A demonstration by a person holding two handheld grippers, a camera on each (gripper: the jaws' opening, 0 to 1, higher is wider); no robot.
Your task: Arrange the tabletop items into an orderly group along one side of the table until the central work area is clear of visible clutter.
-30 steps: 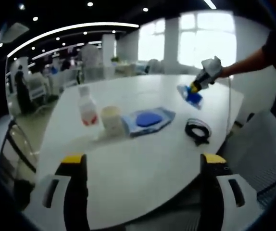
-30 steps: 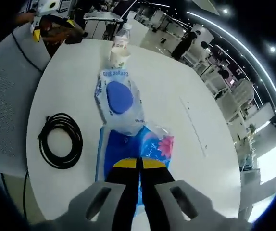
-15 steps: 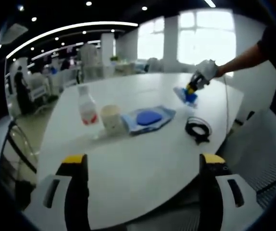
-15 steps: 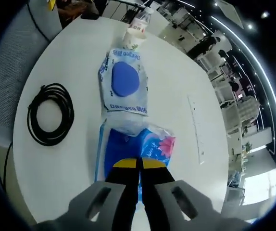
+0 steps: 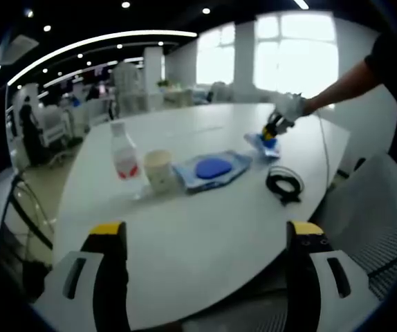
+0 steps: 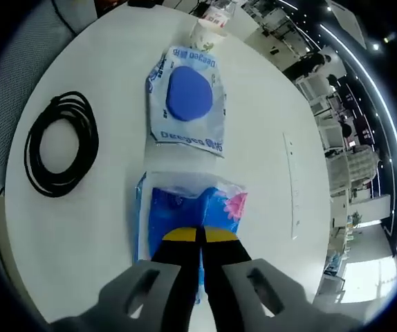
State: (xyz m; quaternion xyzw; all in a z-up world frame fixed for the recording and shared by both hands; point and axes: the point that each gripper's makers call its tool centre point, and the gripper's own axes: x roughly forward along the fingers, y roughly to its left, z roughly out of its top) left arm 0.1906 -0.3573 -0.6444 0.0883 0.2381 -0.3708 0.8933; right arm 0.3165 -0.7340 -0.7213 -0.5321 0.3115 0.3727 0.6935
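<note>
The right gripper [image 6: 200, 235], its yellow-tipped jaws pressed together, pinches the near edge of a blue tissue pack [image 6: 191, 211] that lies flat on the round white table [image 6: 95, 207]. Just beyond its fingertips lies a wet-wipes pack [image 6: 187, 100] with a blue oval lid, and past that, at the far table edge, stand a paper cup [image 6: 205, 38] and a plastic bottle [image 6: 219, 14]. A coiled black cable [image 6: 57, 145] rests well to the left of the jaws. The left gripper [image 5: 205, 238] hovers near the table's edge with its fingers spread wide and nothing between them; ahead of them stand the bottle [image 5: 124, 155] and cup [image 5: 159, 169], touching the wipes pack [image 5: 212, 169], with the cable [image 5: 283, 185] to the right and the right gripper [image 5: 273, 128] on the tissue pack [image 5: 262, 142] beyond.
</note>
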